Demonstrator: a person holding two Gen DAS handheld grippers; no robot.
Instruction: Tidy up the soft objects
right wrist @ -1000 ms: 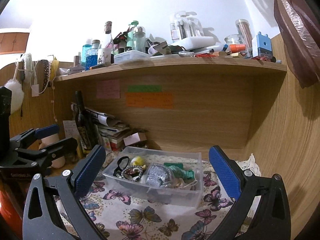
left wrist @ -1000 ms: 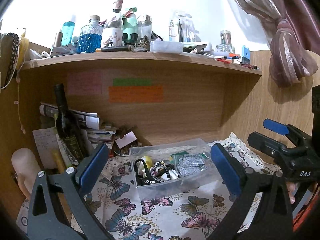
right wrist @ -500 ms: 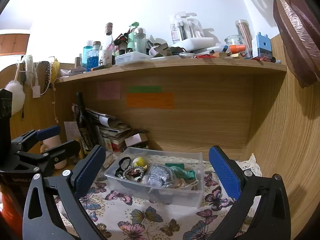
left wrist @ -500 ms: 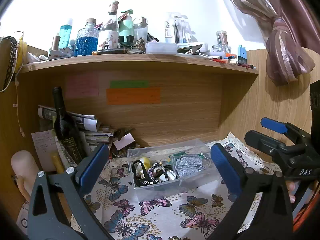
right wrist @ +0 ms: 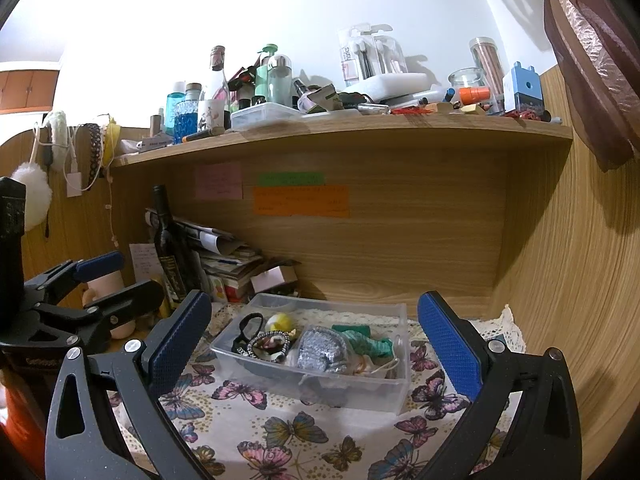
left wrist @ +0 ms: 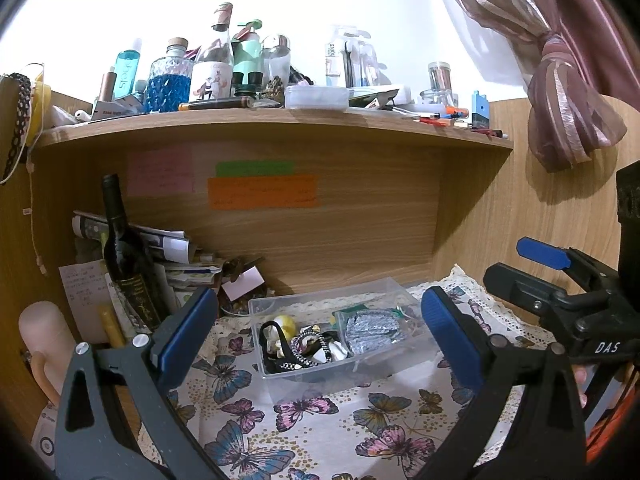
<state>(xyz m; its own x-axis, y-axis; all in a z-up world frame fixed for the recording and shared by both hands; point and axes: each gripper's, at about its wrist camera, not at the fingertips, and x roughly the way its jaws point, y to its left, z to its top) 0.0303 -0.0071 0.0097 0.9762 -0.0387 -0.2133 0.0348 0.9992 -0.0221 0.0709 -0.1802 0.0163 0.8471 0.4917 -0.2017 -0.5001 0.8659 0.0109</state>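
Surface: butterfly-print cloth under a wooden shelf.
Clear bin: on the cloth, holding hair ties and a silver pouch.
Left gripper: before the bin, jaws wide, empty.
Right gripper: before the bin, jaws wide, empty.

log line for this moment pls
left gripper: open, empty | right gripper: open, empty | clear bin: on butterfly cloth, untouched

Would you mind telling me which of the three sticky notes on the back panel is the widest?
The orange note, lowest of the three; the green strip above and the pink note left are narrower.
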